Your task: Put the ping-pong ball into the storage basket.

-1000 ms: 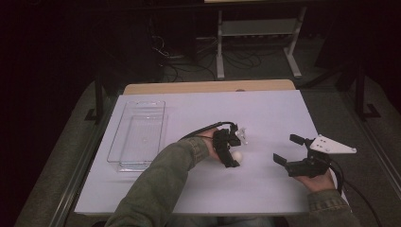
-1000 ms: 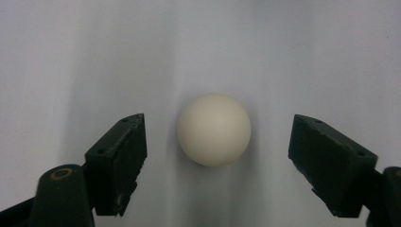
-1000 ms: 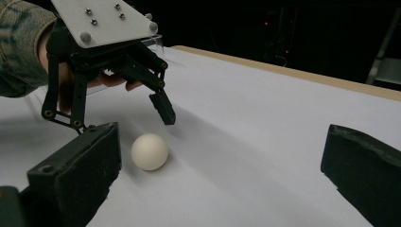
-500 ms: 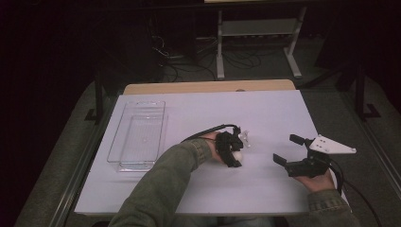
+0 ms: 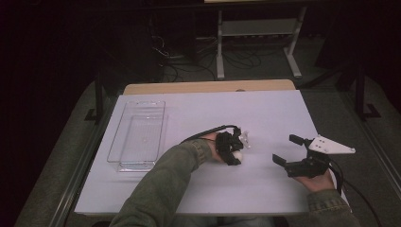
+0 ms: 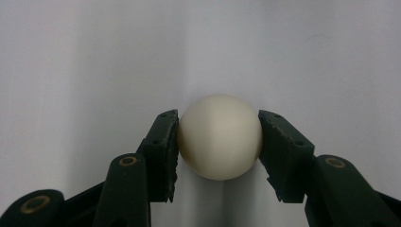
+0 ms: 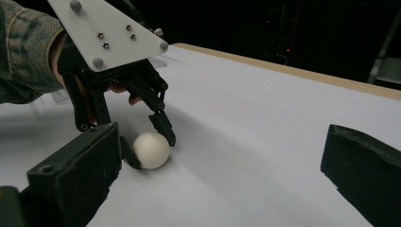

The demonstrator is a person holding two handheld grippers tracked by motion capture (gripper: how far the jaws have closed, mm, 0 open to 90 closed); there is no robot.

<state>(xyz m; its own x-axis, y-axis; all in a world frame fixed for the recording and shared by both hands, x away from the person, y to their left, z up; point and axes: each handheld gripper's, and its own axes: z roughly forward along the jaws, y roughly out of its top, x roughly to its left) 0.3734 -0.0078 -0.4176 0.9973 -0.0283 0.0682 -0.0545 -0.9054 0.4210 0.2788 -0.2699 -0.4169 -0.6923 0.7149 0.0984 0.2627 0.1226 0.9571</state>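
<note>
A white ball (image 5: 238, 154) rests on the white table (image 5: 269, 113) near its middle. My left gripper (image 5: 235, 156) points down over it, and its jaws have just been closing on it. In the left gripper view both pads (image 6: 165, 146) press the sides of the ball (image 6: 220, 142), which touches the tabletop. The right gripper view shows that left gripper (image 7: 151, 152) from the side, with the ball (image 7: 150, 147) pinched between its fingertips. My right gripper (image 5: 287, 149) hovers open to the right of the ball, its wide-set jaws aimed toward it with nothing between them.
A clear plastic tray (image 5: 114, 146) lies on the left part of the table, with nothing visible in it. A bare wooden strip (image 5: 203, 87) runs along the table's far edge. Beyond it, a metal stand (image 5: 255, 42) and cables sit on the dark floor.
The left gripper's jaws have closed in on the white ball and now grip it. Neither hand has shifted, and the right gripper stays open.
</note>
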